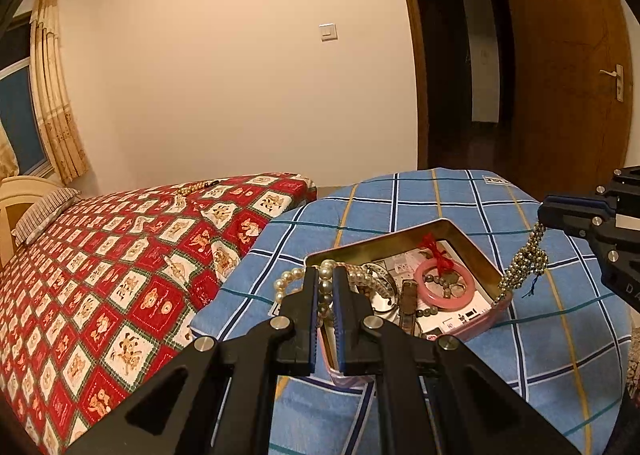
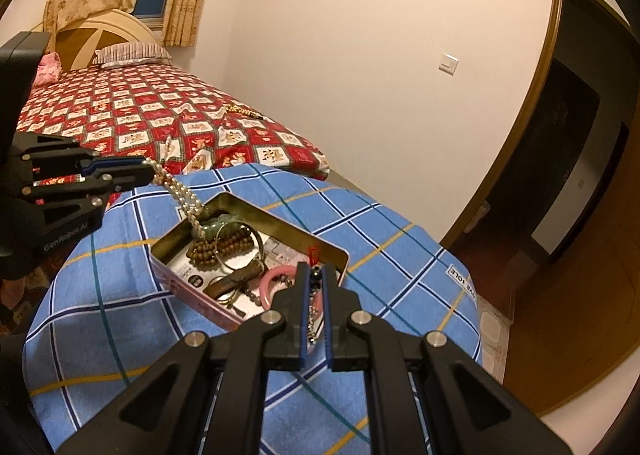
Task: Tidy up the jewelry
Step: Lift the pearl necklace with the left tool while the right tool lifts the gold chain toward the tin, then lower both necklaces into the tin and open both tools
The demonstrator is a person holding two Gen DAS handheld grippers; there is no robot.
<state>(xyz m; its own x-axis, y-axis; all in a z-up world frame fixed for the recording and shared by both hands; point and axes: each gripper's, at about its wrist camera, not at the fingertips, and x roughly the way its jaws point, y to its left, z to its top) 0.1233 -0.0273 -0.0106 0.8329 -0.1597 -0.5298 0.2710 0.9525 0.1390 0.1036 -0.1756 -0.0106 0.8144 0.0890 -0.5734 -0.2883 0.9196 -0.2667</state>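
An open pink metal tin point(image 1: 486, 321) point(image 2: 192, 287) sits on a blue plaid cloth and holds mixed jewelry: a pink bangle point(image 1: 444, 301) point(image 2: 268, 281) with a red tassel, wooden beads point(image 2: 224, 247), a silver bangle point(image 2: 240, 251). My left gripper point(image 1: 326, 275) point(image 2: 150, 171) is shut on a white pearl necklace point(image 1: 290, 281) point(image 2: 182, 191) that trails over the tin's near corner. My right gripper point(image 2: 316, 275) point(image 1: 540, 221) is shut on a dark metallic bead strand point(image 1: 522, 263) point(image 2: 312, 315) hanging to the tin's right rim.
The blue plaid cloth point(image 1: 440, 199) point(image 2: 380, 247) covers a rounded stand. A bed with a red patterned cover point(image 1: 120, 255) point(image 2: 160, 111) lies to the left, with a bead string point(image 1: 196, 187) point(image 2: 240, 111) on it. An open wooden door point(image 1: 568, 75) stands behind.
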